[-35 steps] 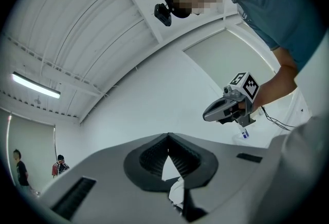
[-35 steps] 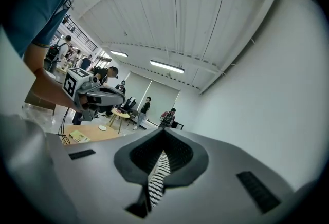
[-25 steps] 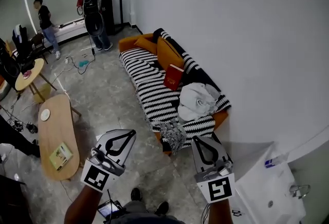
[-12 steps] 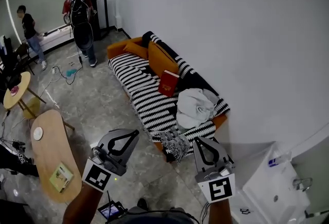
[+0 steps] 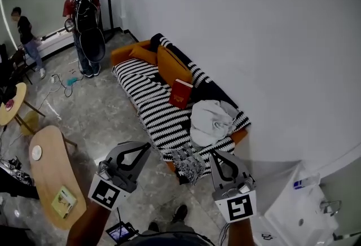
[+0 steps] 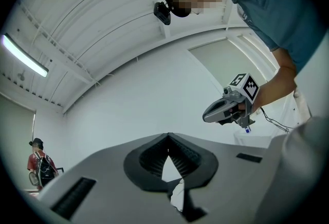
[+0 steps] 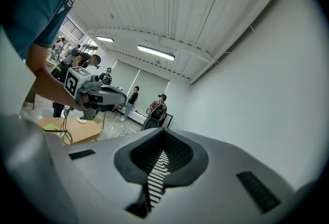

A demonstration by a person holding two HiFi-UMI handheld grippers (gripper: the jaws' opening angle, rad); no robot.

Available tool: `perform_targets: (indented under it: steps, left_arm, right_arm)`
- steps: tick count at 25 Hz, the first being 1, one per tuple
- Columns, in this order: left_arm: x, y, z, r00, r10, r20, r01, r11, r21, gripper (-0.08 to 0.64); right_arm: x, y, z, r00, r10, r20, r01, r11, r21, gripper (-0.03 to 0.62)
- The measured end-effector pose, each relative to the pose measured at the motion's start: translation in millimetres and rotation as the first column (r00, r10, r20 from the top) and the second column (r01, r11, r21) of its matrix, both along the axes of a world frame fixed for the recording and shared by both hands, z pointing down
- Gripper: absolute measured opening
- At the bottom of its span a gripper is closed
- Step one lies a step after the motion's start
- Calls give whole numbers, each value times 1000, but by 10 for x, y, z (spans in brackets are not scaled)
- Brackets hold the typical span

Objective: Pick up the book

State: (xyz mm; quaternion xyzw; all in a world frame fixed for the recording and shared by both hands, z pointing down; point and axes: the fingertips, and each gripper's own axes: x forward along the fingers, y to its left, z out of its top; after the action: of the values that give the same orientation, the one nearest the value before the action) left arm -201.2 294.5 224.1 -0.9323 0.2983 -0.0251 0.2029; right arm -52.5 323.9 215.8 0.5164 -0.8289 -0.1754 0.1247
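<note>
Left hand-held gripper [image 5: 147, 145] and right hand-held gripper [image 5: 214, 154], two, closed; one red book [image 5: 181, 93].

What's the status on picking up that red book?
Left gripper and right gripper both shut, empty. Red hardcover book on black-and-white striped sofa, against orange cushion, untouched. Crumpled white cloth beside it, not covering.
</note>
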Motion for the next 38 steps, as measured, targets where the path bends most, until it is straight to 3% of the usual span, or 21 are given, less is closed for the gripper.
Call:
perform_targets:
  steps: [15, 25, 33, 38]
  left_arm:
    - [878, -867, 56, 995, -93, 27, 93, 996, -11, 5]
    - [815, -1458, 176, 994, -87, 62, 88, 996, -22, 5]
    - [675, -2149, 173, 1000, -15, 17, 16, 999, -35, 5]
    - [647, -2506, 229, 999, 33, 26, -32, 999, -25, 5]
  right_arm:
    - [819, -1055, 159, 994, -113, 11, 113, 993, -17, 12]
    - [794, -1641, 295, 994, -101, 28, 102, 994, -40, 12]
    - [600, -2238, 269, 998, -34, 53, 36, 998, -44, 12]
    - [554, -2564, 274, 998, 10, 57, -7, 999, -42, 12]
